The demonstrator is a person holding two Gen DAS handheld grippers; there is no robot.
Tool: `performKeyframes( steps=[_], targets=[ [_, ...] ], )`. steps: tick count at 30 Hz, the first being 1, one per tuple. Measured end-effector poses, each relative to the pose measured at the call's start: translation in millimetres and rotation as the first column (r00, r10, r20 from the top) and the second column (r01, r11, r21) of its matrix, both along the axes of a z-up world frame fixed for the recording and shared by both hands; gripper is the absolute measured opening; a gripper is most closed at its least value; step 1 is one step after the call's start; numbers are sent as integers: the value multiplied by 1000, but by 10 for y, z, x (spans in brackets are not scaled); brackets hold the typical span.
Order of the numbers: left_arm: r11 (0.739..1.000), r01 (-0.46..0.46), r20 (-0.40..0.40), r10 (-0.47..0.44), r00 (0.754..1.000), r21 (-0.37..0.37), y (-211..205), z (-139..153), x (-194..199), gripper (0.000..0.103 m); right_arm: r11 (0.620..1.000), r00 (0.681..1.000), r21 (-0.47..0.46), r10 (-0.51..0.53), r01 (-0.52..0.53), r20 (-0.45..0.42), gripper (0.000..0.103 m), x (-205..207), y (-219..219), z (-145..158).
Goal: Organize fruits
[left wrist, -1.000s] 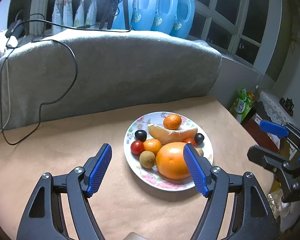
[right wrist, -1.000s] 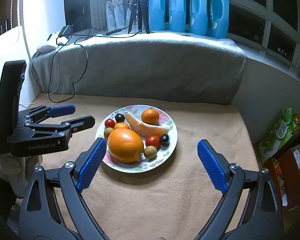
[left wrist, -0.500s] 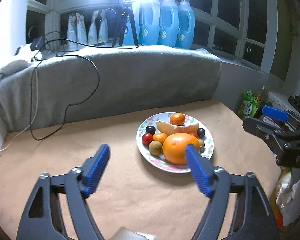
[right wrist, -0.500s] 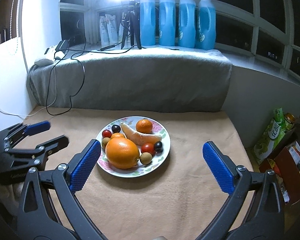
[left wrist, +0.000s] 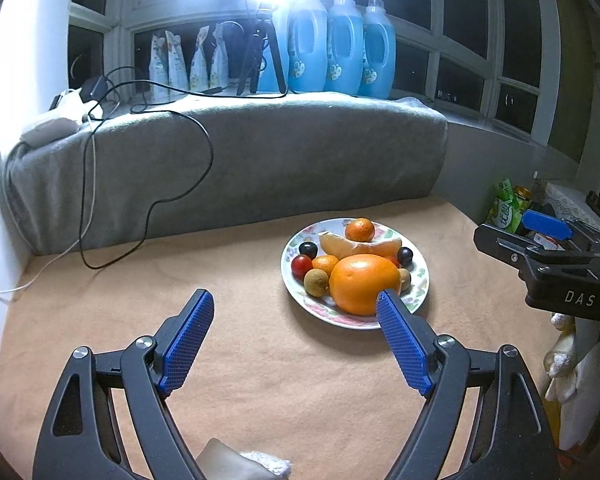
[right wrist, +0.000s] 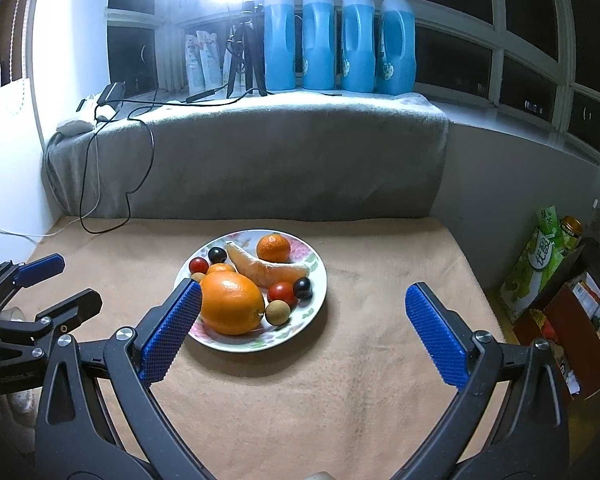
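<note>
Item: floral plate (right wrist: 318,280), set mid-table on the tan cloth (right wrist: 340,380), heaped with a large orange (right wrist: 231,302), pomelo wedge (right wrist: 266,270), tangerine (right wrist: 273,247), cherry tomatoes, dark grapes and small brown fruits. Left gripper (left wrist: 296,322) and right gripper (right wrist: 302,314): both released, jaws wide, empty, short of the plate. Risk: round fruits are crowded and touching; nudging the orange could roll the small ones off the rim.

At frame centre, a floral plate (right wrist: 314,276) on the tan tabletop (right wrist: 300,392) holds a large orange (right wrist: 231,303), a tangerine (right wrist: 273,247) and smaller fruits. The right claw (right wrist: 303,334) gapes wide, empty, in the foreground; the left claw (right wrist: 40,292) enters at lower left.
</note>
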State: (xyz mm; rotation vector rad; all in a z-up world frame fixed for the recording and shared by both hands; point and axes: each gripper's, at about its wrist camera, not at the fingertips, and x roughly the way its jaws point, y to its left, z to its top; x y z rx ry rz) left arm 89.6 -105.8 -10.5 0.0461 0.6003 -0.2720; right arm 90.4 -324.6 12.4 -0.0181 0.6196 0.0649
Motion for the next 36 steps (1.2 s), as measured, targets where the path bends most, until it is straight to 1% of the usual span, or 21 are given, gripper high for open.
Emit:
performKeyframes(
  steps=[3,11,36],
  targets=[
    [1000,-8,11,8,1000,0,5,23,-18,84,1000,1000,1,-1,1,2,103,5,-3,0],
    [1000,-10,-3,10,1000,-10,22,10,-44,84,1000,1000,4,4,-4,-6,103,-1,-1,-6],
    [999,-27,9,28,1000,-18,51,20,-105,84,1000,1000,3,14,-14,-17,103,-21,43,-24]
  ],
)
